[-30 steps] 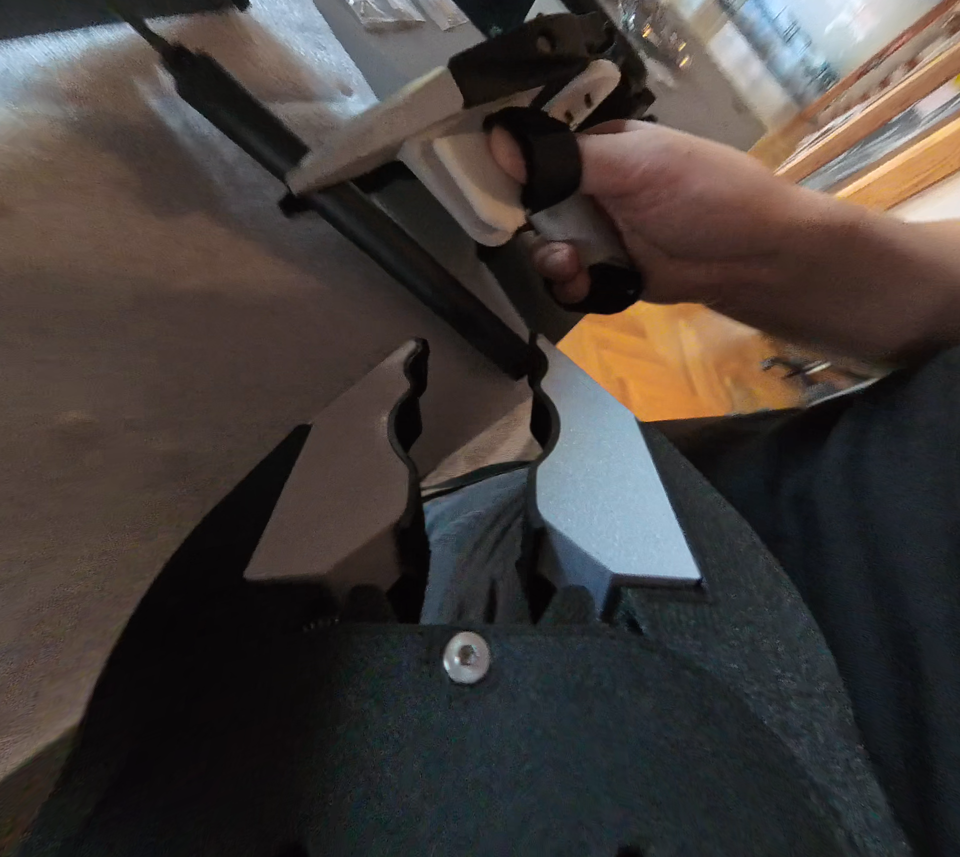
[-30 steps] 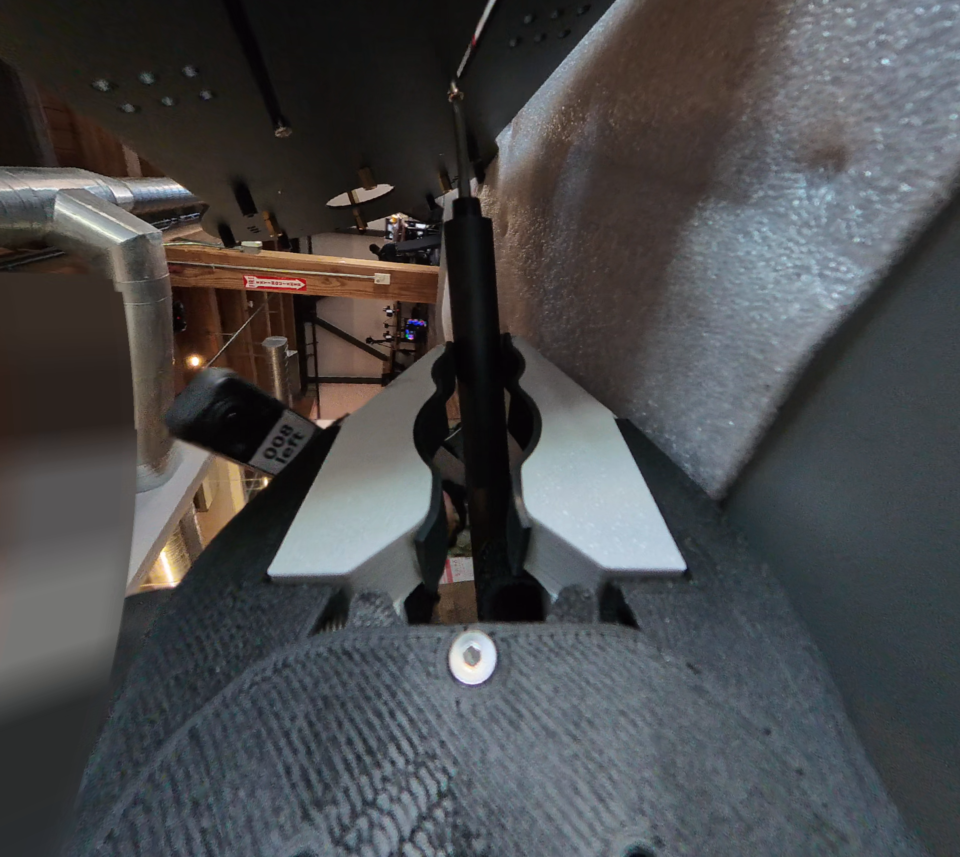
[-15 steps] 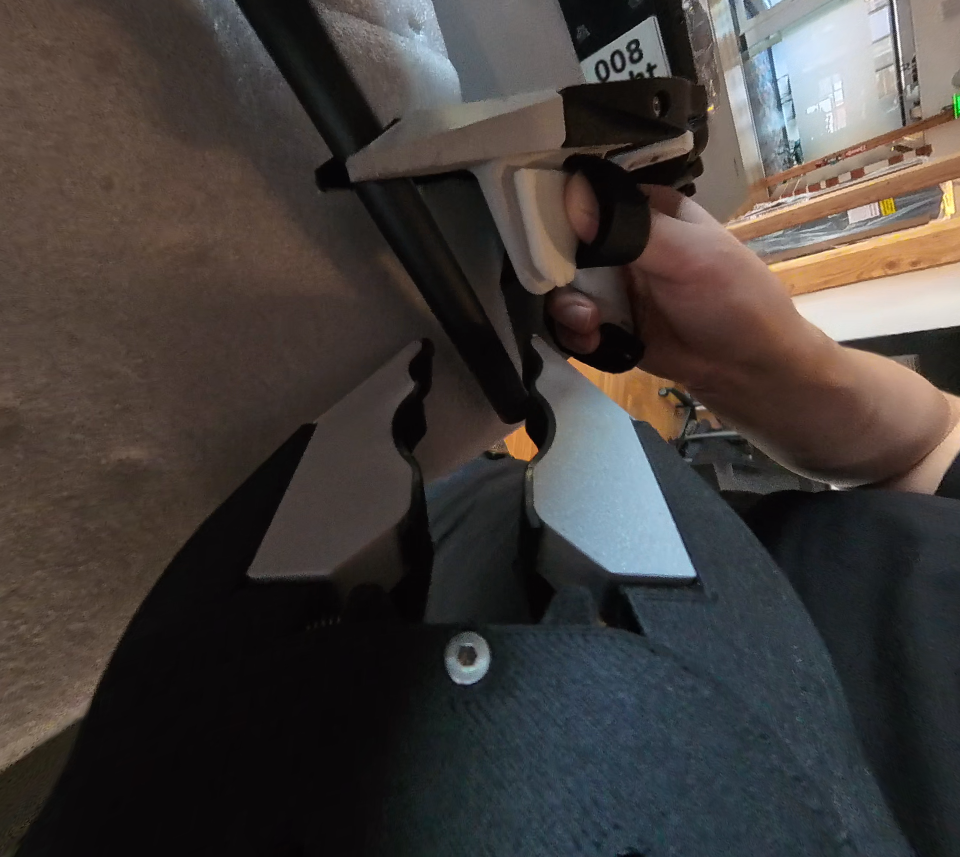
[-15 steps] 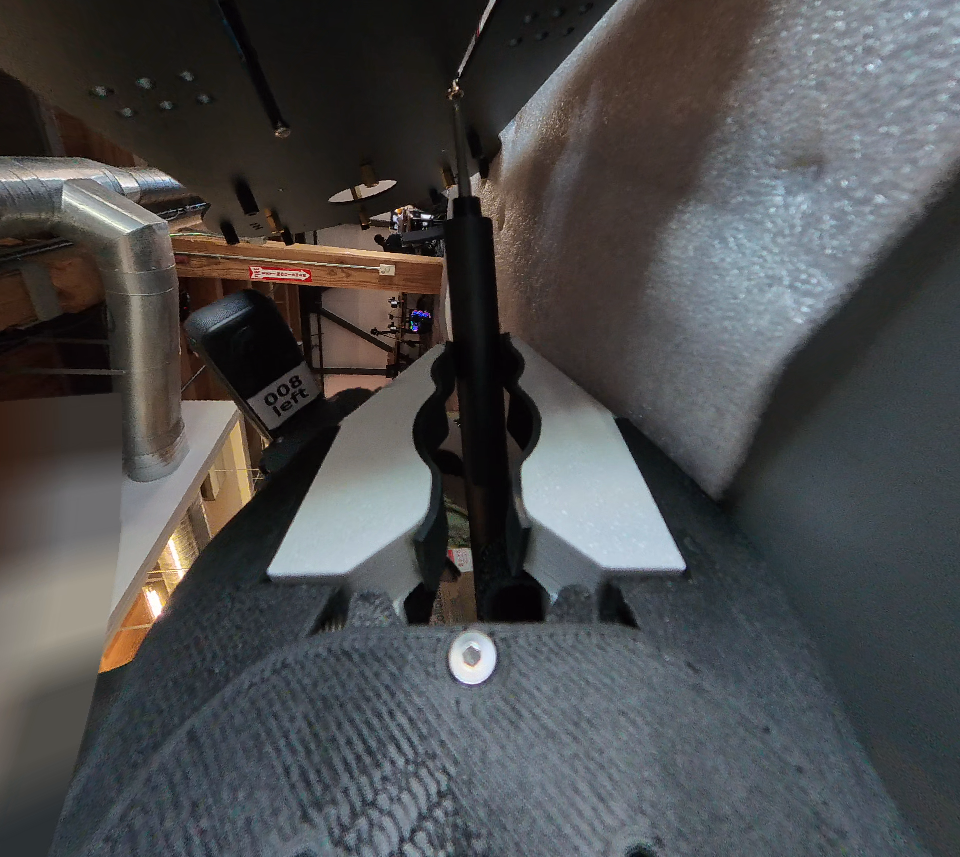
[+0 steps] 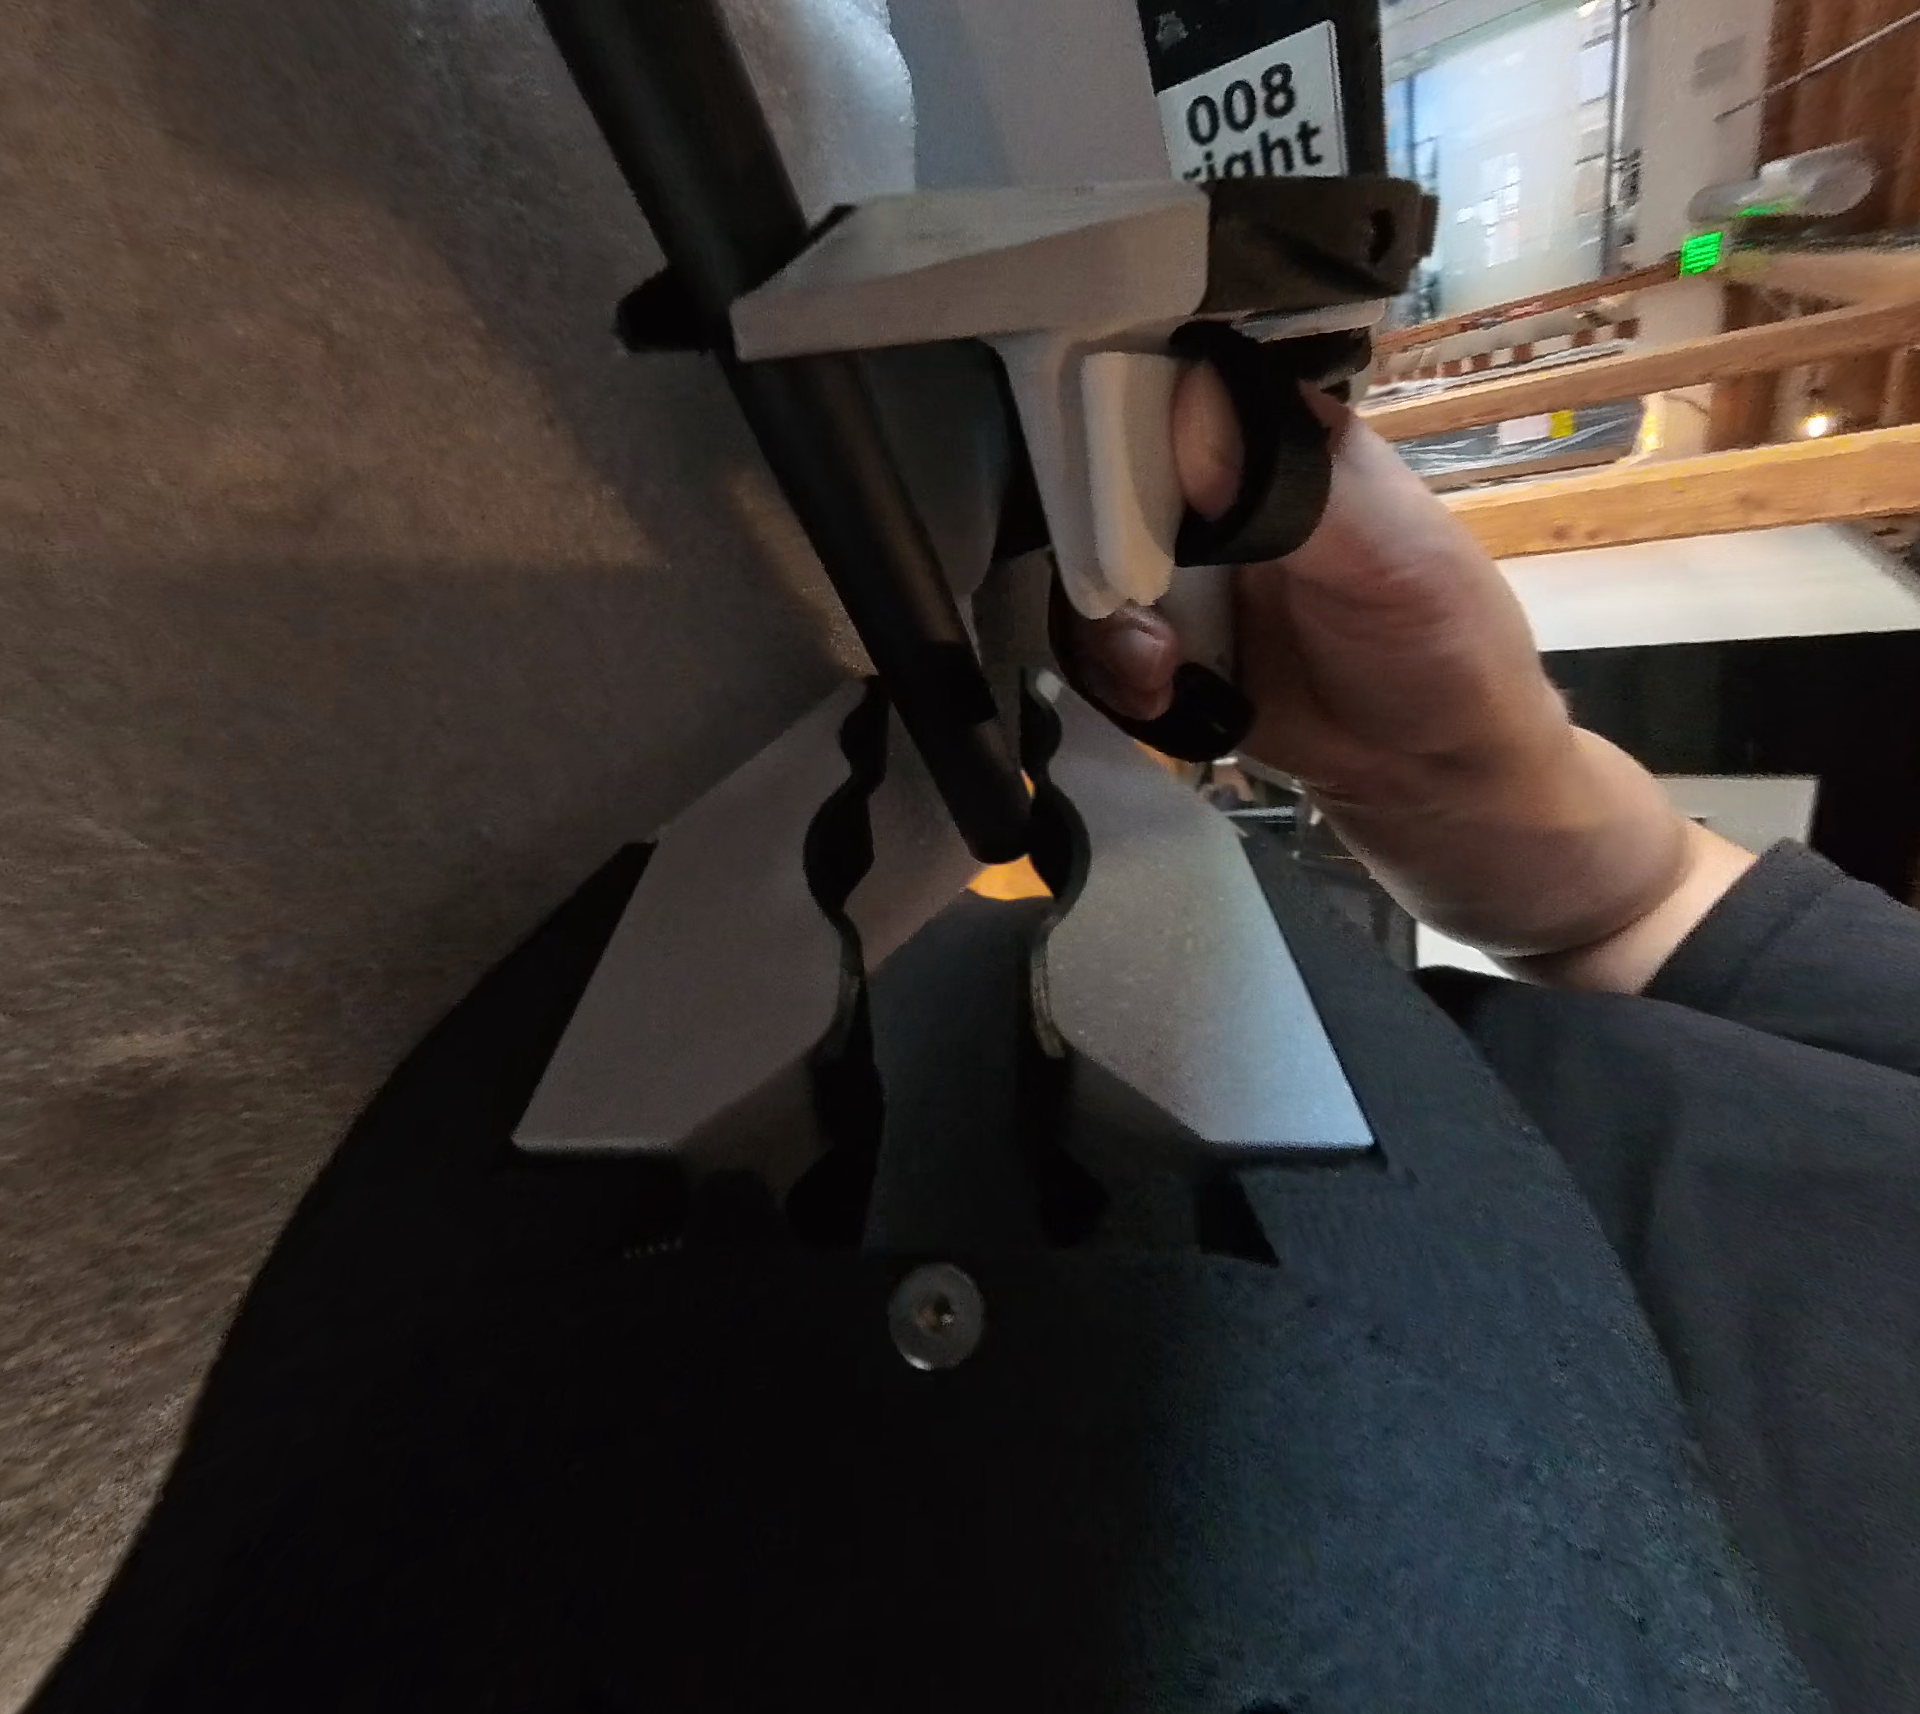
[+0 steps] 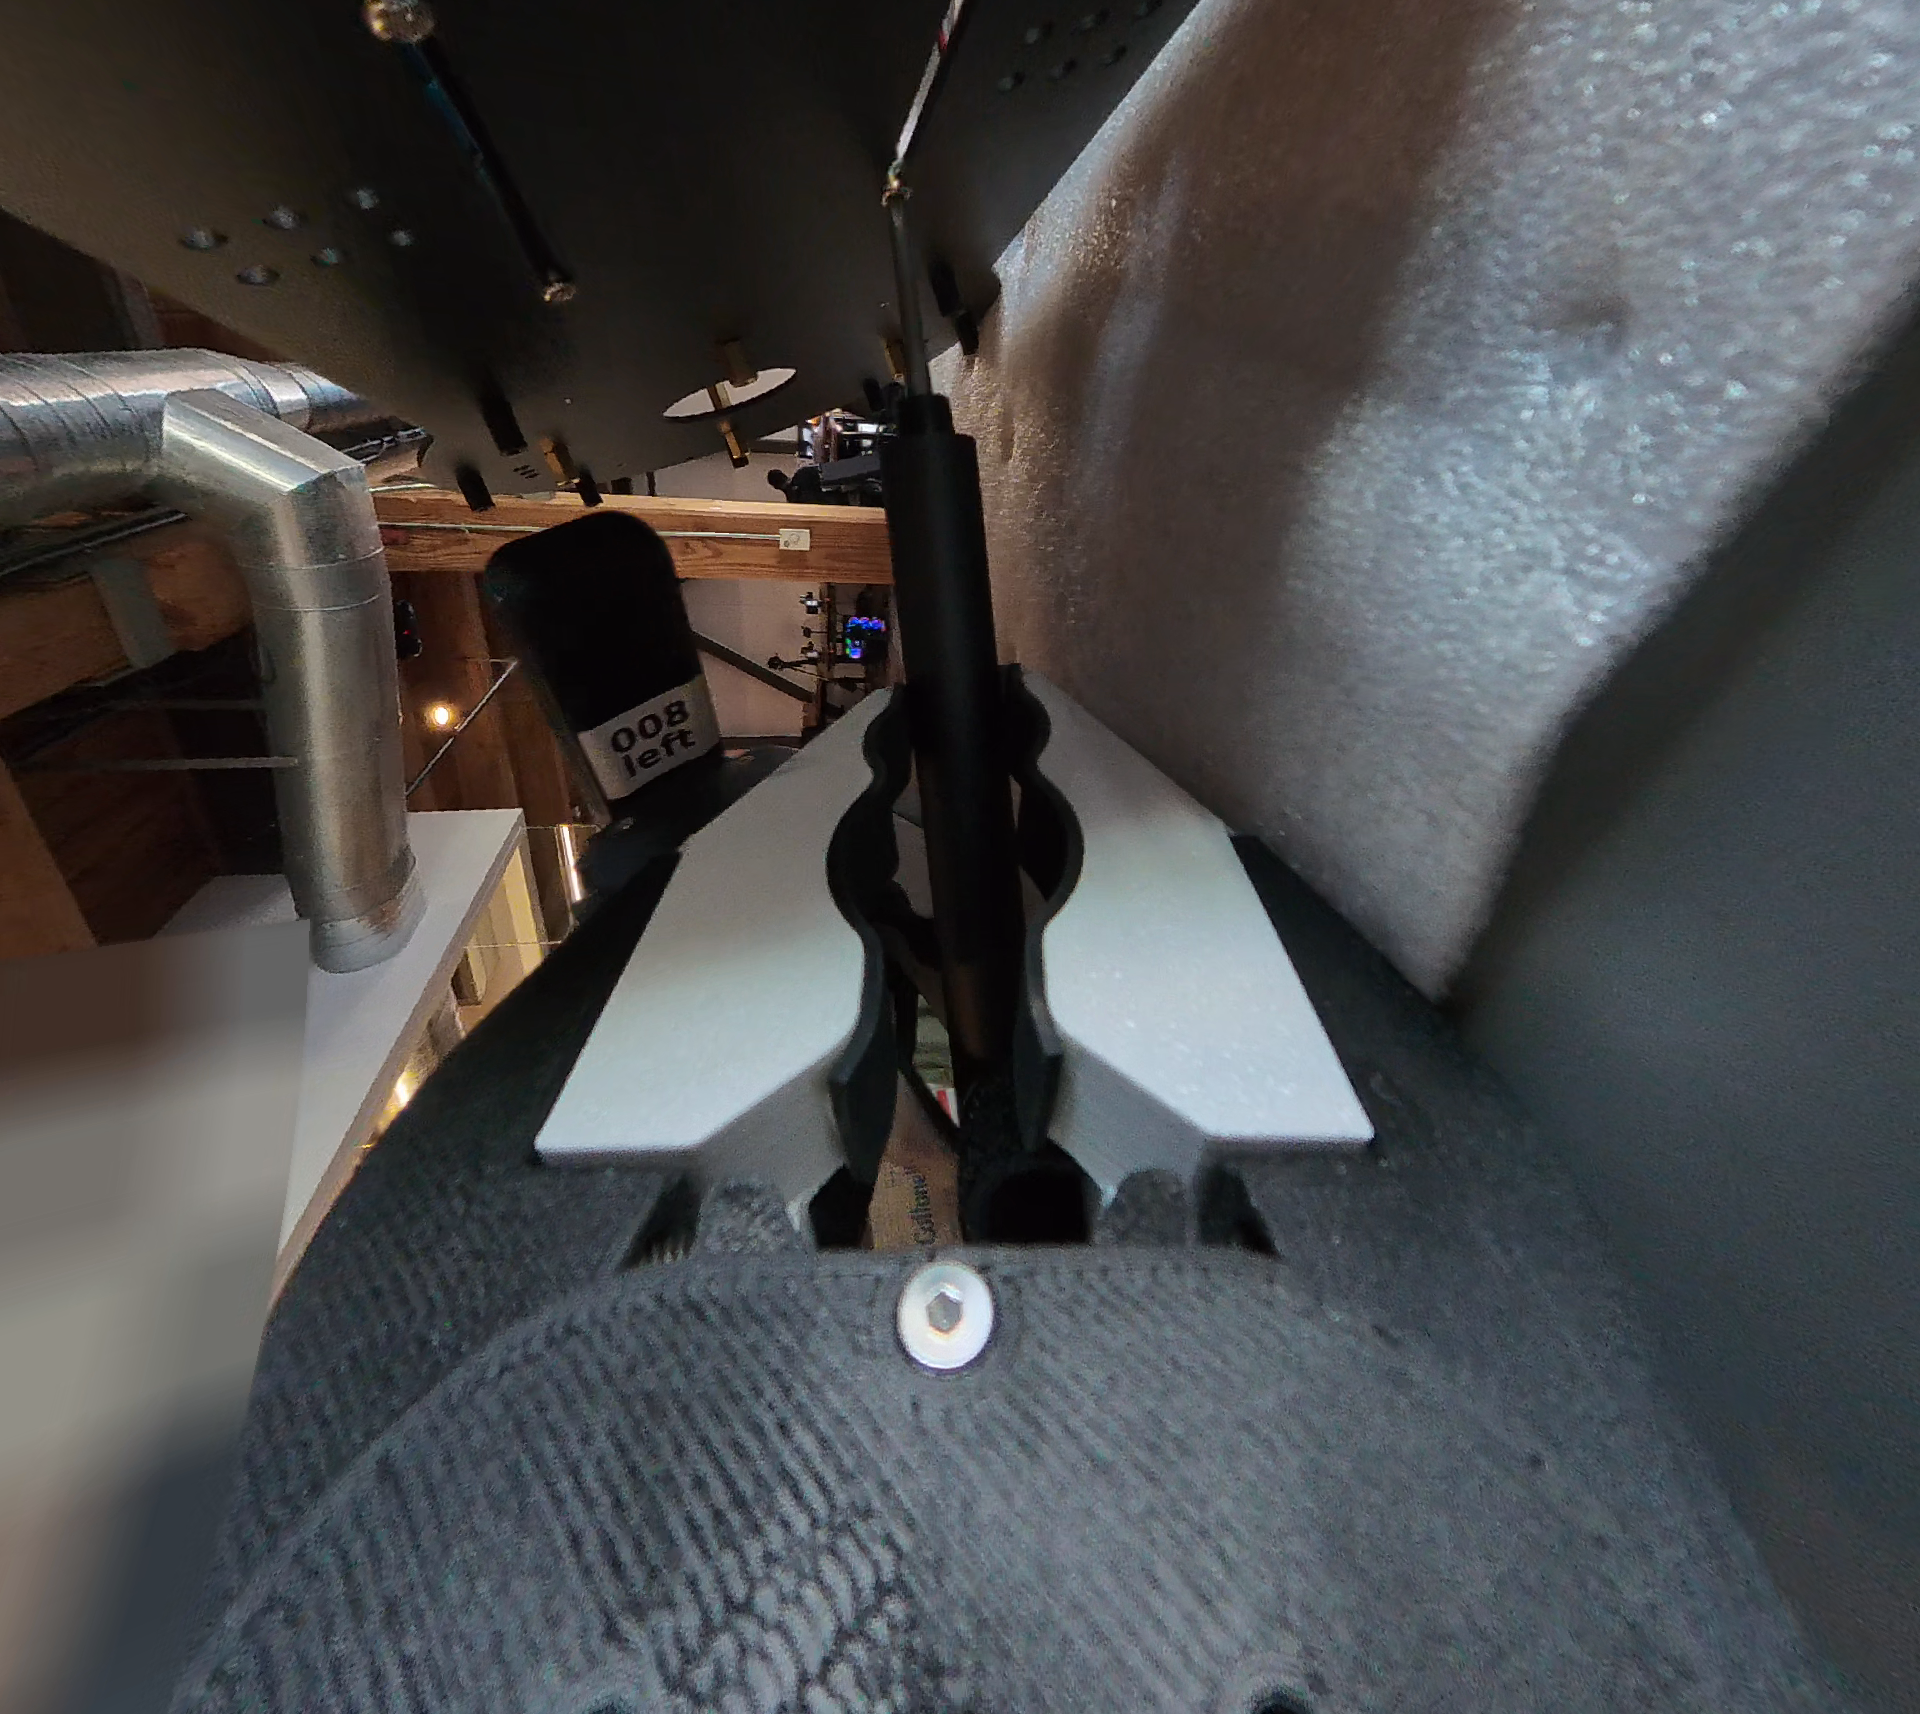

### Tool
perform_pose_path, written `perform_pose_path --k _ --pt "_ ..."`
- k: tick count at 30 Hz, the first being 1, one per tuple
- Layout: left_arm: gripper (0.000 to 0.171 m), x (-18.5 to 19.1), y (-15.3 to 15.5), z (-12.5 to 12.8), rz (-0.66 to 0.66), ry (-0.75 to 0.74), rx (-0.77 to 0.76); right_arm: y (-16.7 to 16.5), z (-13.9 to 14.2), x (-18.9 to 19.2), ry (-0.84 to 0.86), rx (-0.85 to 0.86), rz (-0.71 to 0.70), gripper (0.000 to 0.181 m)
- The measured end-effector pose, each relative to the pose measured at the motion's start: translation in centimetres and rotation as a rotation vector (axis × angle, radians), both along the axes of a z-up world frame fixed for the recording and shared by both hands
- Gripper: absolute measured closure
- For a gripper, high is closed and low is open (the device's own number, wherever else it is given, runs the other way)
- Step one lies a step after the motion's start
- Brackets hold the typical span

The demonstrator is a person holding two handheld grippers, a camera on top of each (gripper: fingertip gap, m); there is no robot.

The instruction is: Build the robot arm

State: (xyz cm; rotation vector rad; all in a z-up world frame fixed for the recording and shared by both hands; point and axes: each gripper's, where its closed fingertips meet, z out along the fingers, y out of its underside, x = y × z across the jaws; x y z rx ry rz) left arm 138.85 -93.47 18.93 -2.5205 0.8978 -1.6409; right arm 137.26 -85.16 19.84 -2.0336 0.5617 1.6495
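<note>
My right gripper (image 6: 951,843) clamps the black rod (image 6: 951,677) beside the foam sheet (image 6: 1455,417). My left gripper (image 5: 951,791) is spread, the rod's end between its fingers.

A silver duct (image 6: 312,625) and a wooden beam (image 6: 644,526) were seen left of the fingers; large windows (image 5: 1507,106), wooden railings (image 5: 1662,511) and a green lit sign (image 5: 1701,251) were seen to the right.

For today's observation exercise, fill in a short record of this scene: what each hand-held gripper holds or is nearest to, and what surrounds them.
Right hand-held gripper: shut on black rod
Left hand-held gripper: open, the rod's lower end between its fingers
Rod: long, thin metal shaft at its far end
Beside rod: grey foam sheet
Above: dark panel
Person's hand: grips right gripper's handle
</note>
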Motion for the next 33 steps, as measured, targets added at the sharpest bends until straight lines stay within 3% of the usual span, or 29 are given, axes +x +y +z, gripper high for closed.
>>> perform_pose_path --k 1,13,21,24,29,33 --pt "0.148 0.1 -0.1 0.0 0.001 -0.007 -0.011 0.0 0.0 0.0 0.007 -0.001 0.000 0.164" --pt "0.151 0.6 -0.3 -0.4 -0.046 0.083 -0.004 0.0 0.2 0.2 0.016 0.013 -0.016 0.164" --pt "0.152 0.2 -0.4 -0.5 -0.078 0.121 -0.032 -0.9 -0.1 0.4 -0.028 -0.019 0.058 0.159" --pt "0.152 0.2 -0.4 -0.5 -0.080 0.125 -0.033 -1.8 0.2 1.0 -0.101 -0.004 0.110 0.154" --pt "0.152 0.3 -0.4 -0.6 -0.082 0.137 -0.024 -0.9 0.5 3.2 -0.536 0.179 0.081 0.144" --pt "0.151 0.3 -0.4 -0.6 -0.089 0.158 -0.004 -0.3 0.5 1.8 -0.700 0.249 0.138 0.140"
